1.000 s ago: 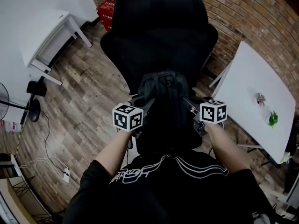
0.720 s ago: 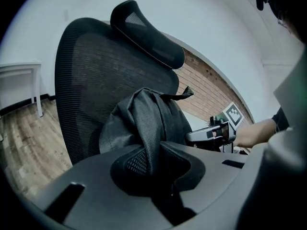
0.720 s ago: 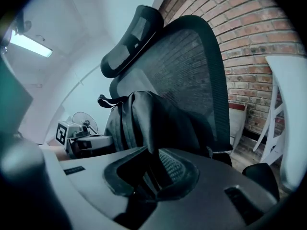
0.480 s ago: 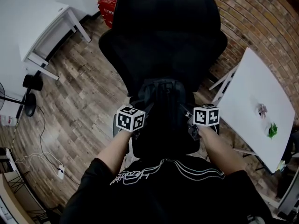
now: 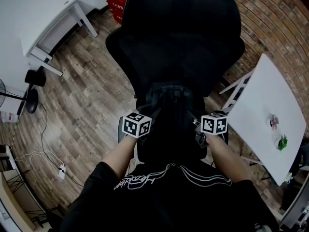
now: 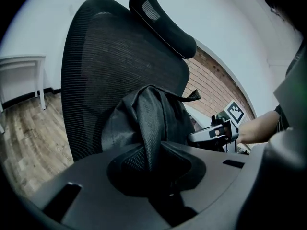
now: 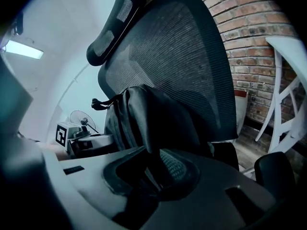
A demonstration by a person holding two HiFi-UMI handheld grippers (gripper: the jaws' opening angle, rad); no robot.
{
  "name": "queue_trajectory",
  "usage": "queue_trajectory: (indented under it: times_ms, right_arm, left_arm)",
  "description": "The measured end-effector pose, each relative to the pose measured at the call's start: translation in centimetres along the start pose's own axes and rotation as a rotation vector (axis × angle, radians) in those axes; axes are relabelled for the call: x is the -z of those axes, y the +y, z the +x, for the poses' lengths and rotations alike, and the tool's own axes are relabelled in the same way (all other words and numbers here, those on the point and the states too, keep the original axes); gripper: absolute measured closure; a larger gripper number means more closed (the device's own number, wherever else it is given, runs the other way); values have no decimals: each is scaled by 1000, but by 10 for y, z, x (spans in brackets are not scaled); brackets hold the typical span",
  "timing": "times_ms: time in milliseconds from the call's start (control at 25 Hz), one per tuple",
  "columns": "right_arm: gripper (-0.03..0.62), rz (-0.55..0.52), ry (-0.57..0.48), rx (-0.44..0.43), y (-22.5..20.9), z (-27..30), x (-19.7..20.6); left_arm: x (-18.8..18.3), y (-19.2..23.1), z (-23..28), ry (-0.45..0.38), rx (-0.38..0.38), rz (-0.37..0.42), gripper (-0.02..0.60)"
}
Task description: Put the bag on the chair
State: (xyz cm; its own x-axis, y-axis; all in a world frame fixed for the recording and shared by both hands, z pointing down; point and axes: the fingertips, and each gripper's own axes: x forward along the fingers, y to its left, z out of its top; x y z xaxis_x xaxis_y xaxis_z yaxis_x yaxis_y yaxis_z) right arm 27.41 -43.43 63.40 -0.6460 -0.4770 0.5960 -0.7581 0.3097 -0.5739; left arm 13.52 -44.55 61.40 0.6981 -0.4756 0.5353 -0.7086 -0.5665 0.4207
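Observation:
A black bag (image 5: 169, 111) stands upright in front of the mesh back of a black office chair (image 5: 178, 37); whether it rests on the seat is hidden. My left gripper (image 5: 147, 112) holds a shoulder strap (image 6: 148, 128) on the bag's left side, and my right gripper (image 5: 194, 119) holds the strap (image 7: 144, 123) on its right side. Each strap runs down into its gripper's jaw gap. Both pairs of jaws are opening slightly, with the strap still between them. In the left gripper view the bag (image 6: 139, 114) leans near the chair back (image 6: 105, 61), with the right gripper (image 6: 214, 133) beyond it.
A white table (image 5: 34, 18) stands at the left and a red crate (image 5: 118, 1) behind the chair. Another white table (image 5: 270, 105) with small items is at the right, against a brick wall (image 5: 280, 18). A fan base (image 5: 30, 100) and a power strip (image 5: 61, 170) lie on the wood floor.
Both grippers and the bag have moved forward toward the chair, whose back now fills more of the head view. The straps stay in both grips.

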Motion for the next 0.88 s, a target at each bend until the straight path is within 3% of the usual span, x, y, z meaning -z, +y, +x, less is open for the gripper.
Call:
queue_trajectory:
  times_ms: [120,480,680,880]
  right_arm:
    - [511,1,16,-1,-1,-1,3]
    - [338,-7,-45,69,-6,-23,2]
    - [321,-27,-70,88,11,-46,14]
    - [335,-58,-125,21,70,-63,13]
  left_arm:
    - [4,2,-1,8,-5,-28,467]
    - [5,10,-14,-40,14,-84,301]
    - [11,0,-42,-72,63,-102,282]
    - [13,-9,-93,-108,57,-118,284]
